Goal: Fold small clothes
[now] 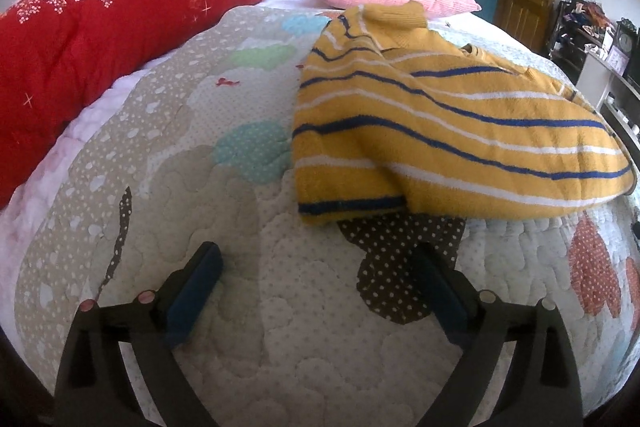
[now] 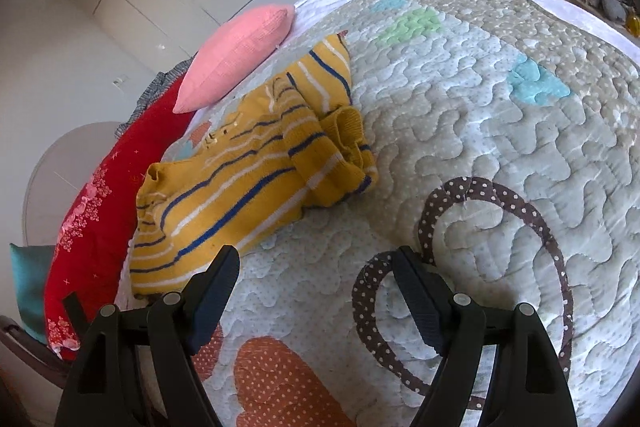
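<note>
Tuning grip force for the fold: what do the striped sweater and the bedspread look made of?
Striped sweater: looks like a fuzzy, terry-like knit, mustard with blue and white stripes; napped surface and ribbed cuff suggest soft cotton or fleece, uncertain. Bedspread: looks like quilted cotton, matte, with puffed stitched channels and dotted patchwork shapes.

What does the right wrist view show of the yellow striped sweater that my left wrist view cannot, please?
Observer: The sweater has a ribbed cuff bunched at its edge, toward the open quilt.
Operator: Is the right gripper holding anything?
Observer: No, the right gripper stands open over bare quilt, its left finger beside the sweater's hem.
Operator: Anything else I cannot see?
Observer: A teal cushion sits beyond the red quilt.
</note>
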Demonstrator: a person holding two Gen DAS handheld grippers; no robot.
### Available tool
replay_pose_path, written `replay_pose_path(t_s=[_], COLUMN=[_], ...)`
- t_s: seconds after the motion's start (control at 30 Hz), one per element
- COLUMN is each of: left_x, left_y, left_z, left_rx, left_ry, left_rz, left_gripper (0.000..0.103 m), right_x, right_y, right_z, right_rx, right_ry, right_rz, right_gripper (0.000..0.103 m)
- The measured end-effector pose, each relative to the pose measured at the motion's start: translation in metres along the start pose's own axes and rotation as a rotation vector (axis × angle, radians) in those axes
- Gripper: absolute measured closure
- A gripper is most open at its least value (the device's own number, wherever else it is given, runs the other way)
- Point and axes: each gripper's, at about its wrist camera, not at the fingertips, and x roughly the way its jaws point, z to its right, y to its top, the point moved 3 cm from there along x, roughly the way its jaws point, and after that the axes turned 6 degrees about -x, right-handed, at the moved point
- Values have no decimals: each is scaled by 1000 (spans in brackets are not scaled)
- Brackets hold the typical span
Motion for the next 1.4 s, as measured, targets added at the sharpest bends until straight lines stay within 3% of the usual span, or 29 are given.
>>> replay_pose_path(t_s=[1.4], left_x=[-2], left_y=[-1], left_z=[0], left_rx=[-3], left_ry=[-8], left_rz=[9], left_gripper=[4], right_x=[5], right_y=[-5], right_z=[-1], right_rx=[-53], right_ry=[-14], right_rz=[13], right_gripper=[16])
